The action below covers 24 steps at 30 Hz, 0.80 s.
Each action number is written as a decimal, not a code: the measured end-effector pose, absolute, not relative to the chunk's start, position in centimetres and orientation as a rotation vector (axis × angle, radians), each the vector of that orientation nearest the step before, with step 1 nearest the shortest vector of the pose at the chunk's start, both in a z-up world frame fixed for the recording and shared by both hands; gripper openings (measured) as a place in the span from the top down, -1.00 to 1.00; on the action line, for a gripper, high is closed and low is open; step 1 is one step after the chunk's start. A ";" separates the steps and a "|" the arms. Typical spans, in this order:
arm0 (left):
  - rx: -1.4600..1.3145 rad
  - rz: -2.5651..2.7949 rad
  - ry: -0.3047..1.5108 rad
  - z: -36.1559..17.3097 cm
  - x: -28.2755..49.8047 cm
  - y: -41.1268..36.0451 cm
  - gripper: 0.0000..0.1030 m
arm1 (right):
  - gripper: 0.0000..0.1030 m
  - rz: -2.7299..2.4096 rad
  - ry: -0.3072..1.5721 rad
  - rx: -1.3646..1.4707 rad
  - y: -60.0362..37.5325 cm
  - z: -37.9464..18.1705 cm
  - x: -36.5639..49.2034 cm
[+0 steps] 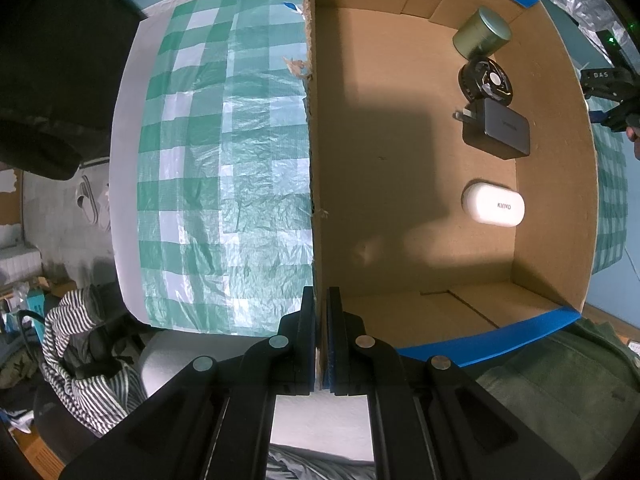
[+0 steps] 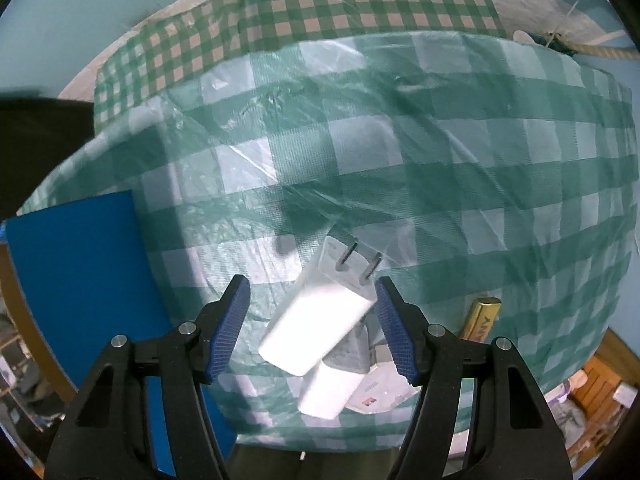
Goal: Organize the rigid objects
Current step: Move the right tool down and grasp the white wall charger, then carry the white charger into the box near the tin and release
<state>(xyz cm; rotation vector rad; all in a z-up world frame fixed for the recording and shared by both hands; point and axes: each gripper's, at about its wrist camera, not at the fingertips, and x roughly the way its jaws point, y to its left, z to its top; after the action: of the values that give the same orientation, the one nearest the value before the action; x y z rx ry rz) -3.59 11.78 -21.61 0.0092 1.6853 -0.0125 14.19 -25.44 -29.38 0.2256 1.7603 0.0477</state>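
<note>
Right wrist view looks down on a white plug-in charger point(image 2: 320, 316) lying askew on the green checked tablecloth point(image 2: 460, 184), its two metal prongs pointing away from the camera. It sits between the fingers of the right gripper point(image 2: 312, 324), whose jaws stand about half open and touch nothing as far as I can tell; a second white adapter point(image 2: 332, 392) lies partly under it, and a gold bar-shaped item point(image 2: 482, 316) rests just beside the right finger.

Judging by its look, the charger is a stiff, smooth plastic block, light and not fragile, but slippery at its rounded edges. Best hold is across the two broad flat sides at mid-body, clear of the prongs (they would let it pivot).

Left wrist view shows the left gripper point(image 1: 321, 332) fully closed, pinching the torn edge of the cardboard box point(image 1: 400, 200). Inside already lie a green tin point(image 1: 482, 32), a round black part point(image 1: 486, 80), a dark grey adapter point(image 1: 498, 128) and a white case point(image 1: 494, 204)
</note>
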 end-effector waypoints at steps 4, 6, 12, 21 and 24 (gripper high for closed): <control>0.008 -0.013 1.685 -21.6 -3.6 11.8 0.92 | 0.23 0.047 1.750 0.150 -24.9 -29.7 14.1; 0.005 -0.011 1.687 -21.7 -3.5 11.8 0.92 | 0.28 0.066 1.748 0.122 -24.5 -29.7 14.0; 0.003 -0.011 1.687 -21.7 -3.5 11.9 0.92 | 0.47 0.121 1.720 0.012 -23.0 -29.4 14.0; -0.005 -0.008 1.688 -21.8 -3.8 11.8 0.92 | 0.47 0.192 1.699 -0.091 -21.8 -28.7 12.7; -0.004 -0.007 1.690 -21.8 -3.9 11.8 0.92 | 0.47 0.209 1.688 -0.107 -21.6 -27.9 12.4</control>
<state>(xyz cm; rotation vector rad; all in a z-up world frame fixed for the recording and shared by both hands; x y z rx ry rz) -3.93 11.78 -21.82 -0.0036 1.6898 -0.0074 12.37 -21.62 -27.93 -0.1066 1.6882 0.2094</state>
